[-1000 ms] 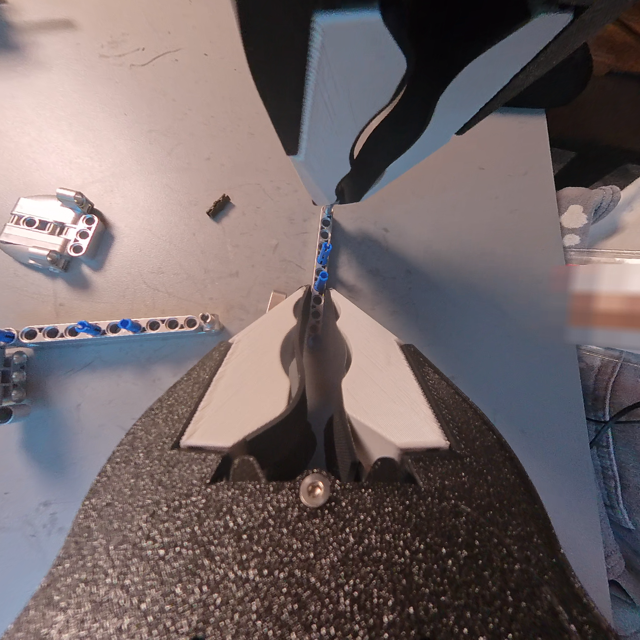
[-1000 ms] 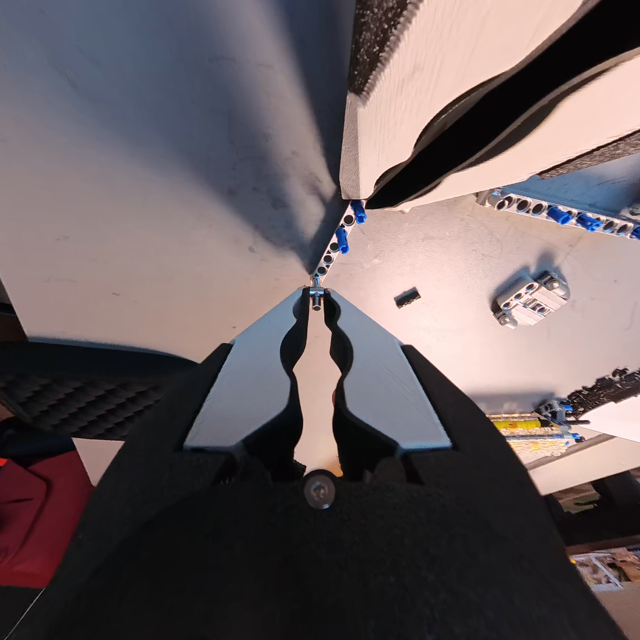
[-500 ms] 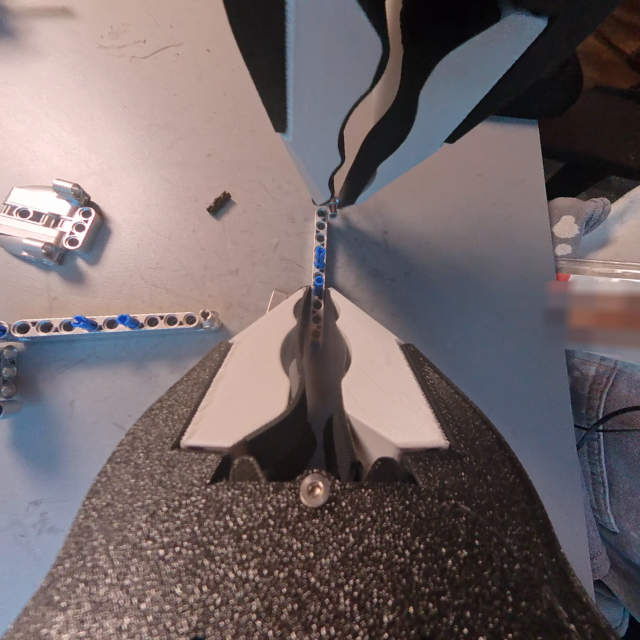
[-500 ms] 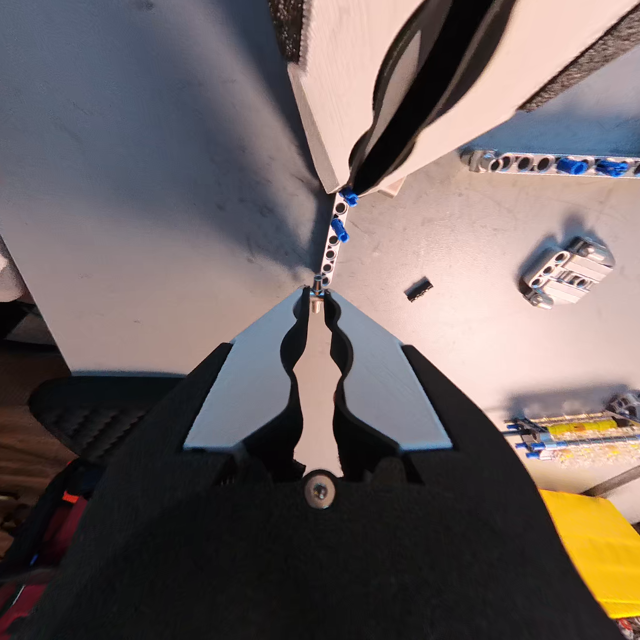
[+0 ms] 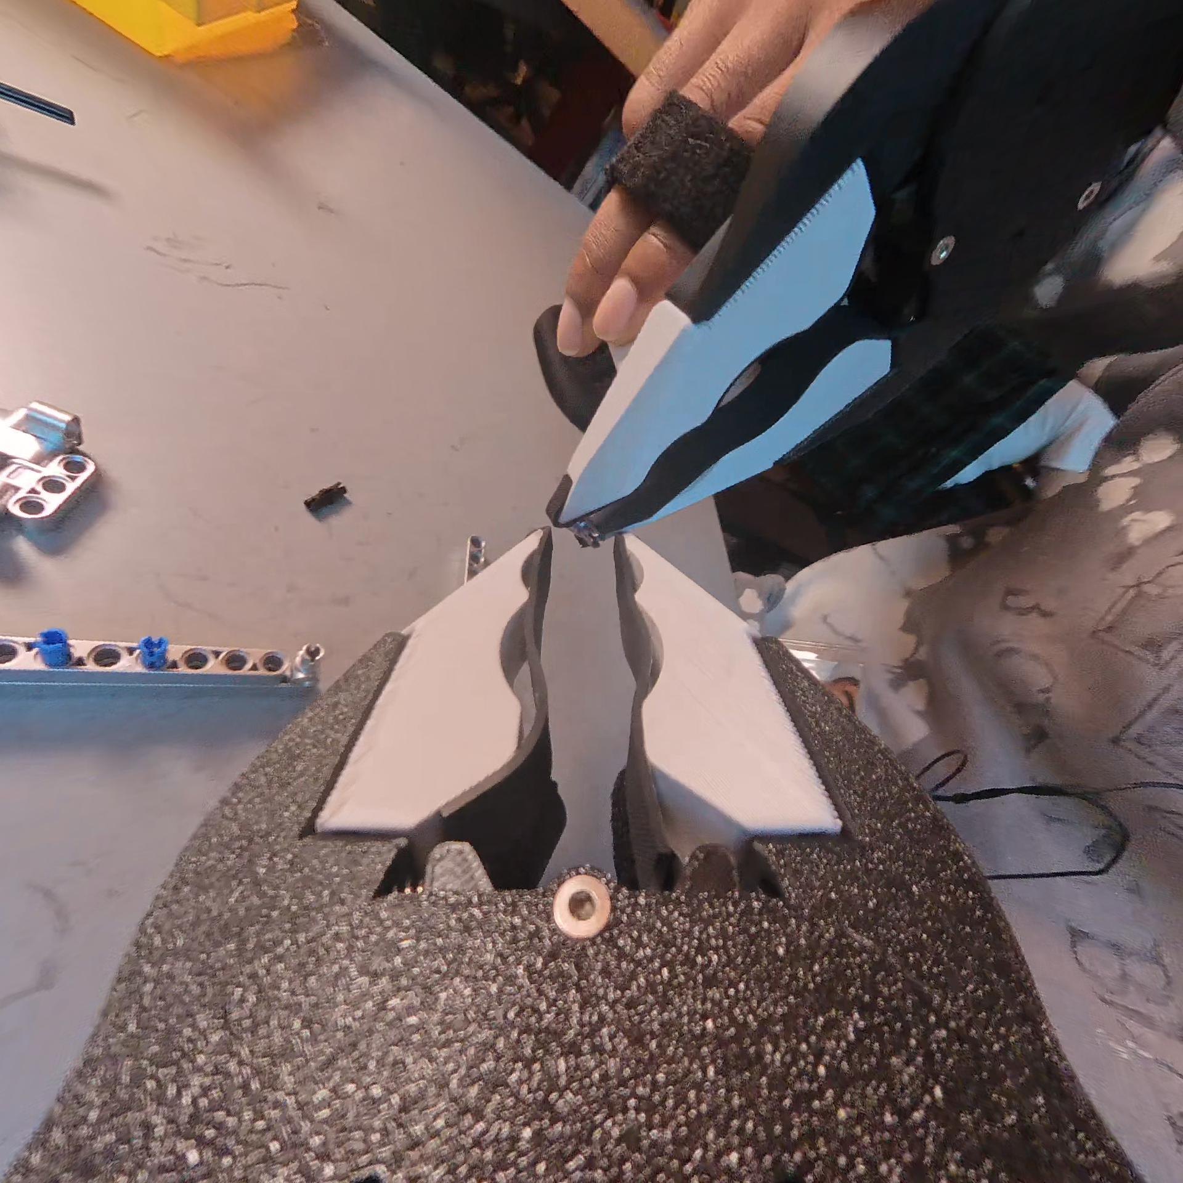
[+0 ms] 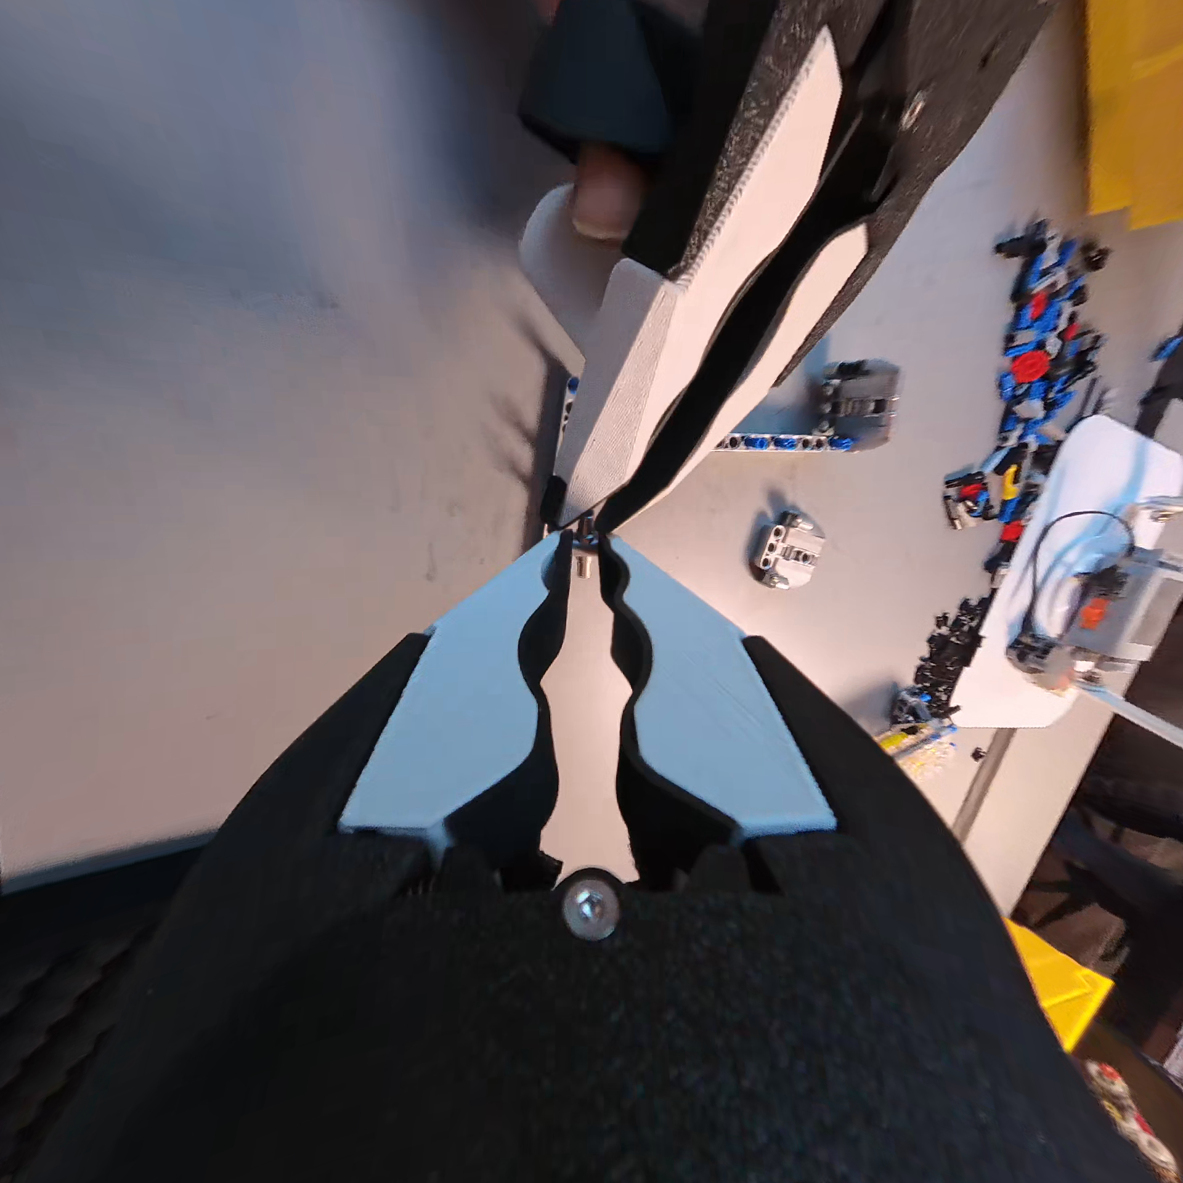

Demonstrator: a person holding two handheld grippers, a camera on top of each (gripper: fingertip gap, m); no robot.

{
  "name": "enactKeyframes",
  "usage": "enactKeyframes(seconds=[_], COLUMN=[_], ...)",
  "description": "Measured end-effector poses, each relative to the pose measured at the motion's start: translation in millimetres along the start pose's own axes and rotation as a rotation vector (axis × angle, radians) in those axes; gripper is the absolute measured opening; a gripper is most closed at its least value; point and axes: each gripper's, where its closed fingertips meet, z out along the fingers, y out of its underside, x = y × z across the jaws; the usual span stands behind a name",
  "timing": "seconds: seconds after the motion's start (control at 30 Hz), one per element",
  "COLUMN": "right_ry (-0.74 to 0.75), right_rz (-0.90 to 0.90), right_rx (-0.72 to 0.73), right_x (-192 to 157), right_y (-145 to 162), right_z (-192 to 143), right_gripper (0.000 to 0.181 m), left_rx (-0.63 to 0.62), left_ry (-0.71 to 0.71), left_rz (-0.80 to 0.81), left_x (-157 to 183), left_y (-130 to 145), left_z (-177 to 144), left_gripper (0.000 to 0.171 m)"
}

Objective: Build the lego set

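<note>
Left wrist view: my left gripper (image 5: 580,544) is released, nothing between its fingers. Just ahead of its tips, the right gripper (image 5: 579,528) reaches in from upper right, pinching a small pin (image 5: 586,534). The two grippers are tip to tip above the worktop (image 5: 256,320). A holed beam (image 5: 192,659) with blue pegs lies to my left, probably parked out of the way.

Right wrist view: my right gripper is clenched on the pin at the very fingertips, which I judge leaves its far end free. A grey connector (image 6: 787,547) sits off to the right, and a parts pile (image 6: 1037,358) farther out.
</note>
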Motion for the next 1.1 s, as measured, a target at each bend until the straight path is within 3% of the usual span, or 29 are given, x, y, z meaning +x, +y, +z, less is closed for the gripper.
enactKeyframes(seconds=[0.23, 0.43, 0.53, 0.77, 0.87, 1.03, 1.1], right_ry=[0.148, 0.216, 0.215, 0.231, 0.214, 0.038, -0.004], right_rz=[-0.040, -0.051, -0.049, -0.063, 0.028, 0.405, 0.479], right_rx=[0.118, 0.193, 0.194, 0.247, 0.327, 0.591, 0.671], right_x=[14.9, 18.0, 15.0, 10.5, 12.1, 14.9, 13.5], right_y=[-8.2, -15.6, -14.9, -23.6, -27.2, -37.1, -40.9], right_z=[-23.3, -39.9, -39.7, -46.0, -52.8, -71.9, -78.2], right_gripper=[0.006, 0.006, 0.006, 0.006, 0.006, 0.011, 0.011], left_rx=[0.108, 0.160, 0.175, 0.176, 0.204, 0.311, 0.344], left_ry=[0.126, 0.155, 0.202, 0.239, 0.226, 0.218, 0.229], left_rz=[-0.062, -0.036, -0.037, -0.020, 0.058, 0.247, 0.269], left_x=[13.2, 19.7, 28.0, 35.8, 41.1, 59.9, 64.0], left_y=[-15.8, -24.2, -26.6, -26.4, -31.3, -45.5, -48.9], left_z=[-8.9, -14.1, -15.2, -15.5, -18.6, -29.3, -32.2], left_gripper=[0.000, 0.001, 0.013, 0.002, 0.002, 0.001, 0.001])
